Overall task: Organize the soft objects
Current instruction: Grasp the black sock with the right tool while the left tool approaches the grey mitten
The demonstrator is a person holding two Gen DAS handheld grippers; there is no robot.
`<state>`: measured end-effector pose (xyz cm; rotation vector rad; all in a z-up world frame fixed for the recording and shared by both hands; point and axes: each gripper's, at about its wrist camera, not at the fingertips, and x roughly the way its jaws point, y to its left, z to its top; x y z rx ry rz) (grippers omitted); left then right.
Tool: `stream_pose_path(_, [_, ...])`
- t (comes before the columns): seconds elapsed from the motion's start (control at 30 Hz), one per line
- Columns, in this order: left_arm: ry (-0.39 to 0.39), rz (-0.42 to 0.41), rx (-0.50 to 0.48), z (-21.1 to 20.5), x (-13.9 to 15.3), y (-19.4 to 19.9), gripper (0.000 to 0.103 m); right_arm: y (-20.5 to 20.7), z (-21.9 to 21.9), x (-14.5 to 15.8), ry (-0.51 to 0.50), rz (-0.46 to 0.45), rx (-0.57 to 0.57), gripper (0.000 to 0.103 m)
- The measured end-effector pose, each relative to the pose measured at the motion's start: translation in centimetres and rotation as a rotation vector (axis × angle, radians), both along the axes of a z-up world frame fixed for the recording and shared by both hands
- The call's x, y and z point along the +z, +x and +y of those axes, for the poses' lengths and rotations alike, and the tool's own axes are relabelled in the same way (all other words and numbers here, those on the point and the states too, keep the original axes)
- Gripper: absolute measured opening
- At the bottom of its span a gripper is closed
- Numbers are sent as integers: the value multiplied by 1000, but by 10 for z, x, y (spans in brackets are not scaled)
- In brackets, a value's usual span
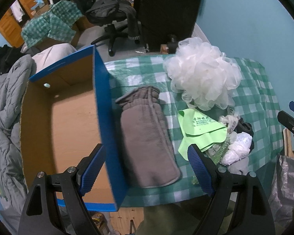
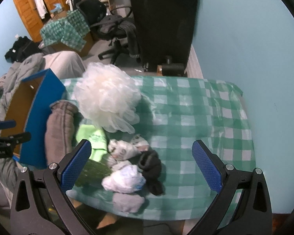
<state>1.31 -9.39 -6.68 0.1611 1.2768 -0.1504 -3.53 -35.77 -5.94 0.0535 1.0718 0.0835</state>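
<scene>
Right now both grippers are empty, fingers spread wide, nothing between them. Left gripper (image 1: 147, 168) straddles the blue wall of the cardboard box (image 1: 100, 98), with one finger over the box's bare floor and the other over the bench (image 1: 264, 101), probably lining up for the grey towel roll (image 1: 147, 137), which lies tight against the outside of that wall at 12 o'clock from the fingers. Box looks empty, so judging by that the sorting has hardly begun. Right gripper (image 2: 142, 168) hovers over the near pile: white plastic bag wad (image 2: 125, 178) and dark socks (image 2: 152, 166) sit between its fingers, a pale cloth lump (image 2: 127, 201) nearer at the bench edge, patterned white socks (image 2: 125, 148) just beyond. Lime green cloth (image 2: 92, 137) sits at 11 o'clock, partly under the white bath pouf (image 2: 105, 99), which rests further off at 11-12 o'clock beside the towel roll's far end. Soft items are bunched beside the box, likely so each is a short carry over the wall. Pouf is springy, should squash easily; towel roll may unroll if pinched at one end. Far back: office chair (image 2: 115, 31), wooden wardrobe (image 2: 29, 5).
</scene>
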Motion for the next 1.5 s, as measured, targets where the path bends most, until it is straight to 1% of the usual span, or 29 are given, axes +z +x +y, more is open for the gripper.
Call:
stream_pose_path(0.23, [22,36,-6,-14,-21,7,86,-2,-16,-24,-12,48,-2,101])
stream_pose_path(0.43, [39,47,7,-10,-34,7,86,-3,-24,-41,0,90,-6,101])
stream_pose_path(0.67, [44,93,47,4,-55,6,86,-2,-21,-59,3,121,12,101])
stream_pose_path(0.93, [47,109,66,10,-62,1,86,1,-12,-84,-20,168,48,101])
stream_pose_path(1.13, [57,120,84,19,-68,0,86,8,-20,-100,1,210,29,101])
stream_pose_path(1.33, [53,130,73,11,-70,2,86,19,-31,-115,24,241,18,101])
stream_pose_path(1.37, [49,132,74,10,-71,4,86,22,-31,-118,28,248,20,100])
stream_pose_path(1.5, [44,146,79,3,-77,8,86,27,-34,-131,39,280,53,90])
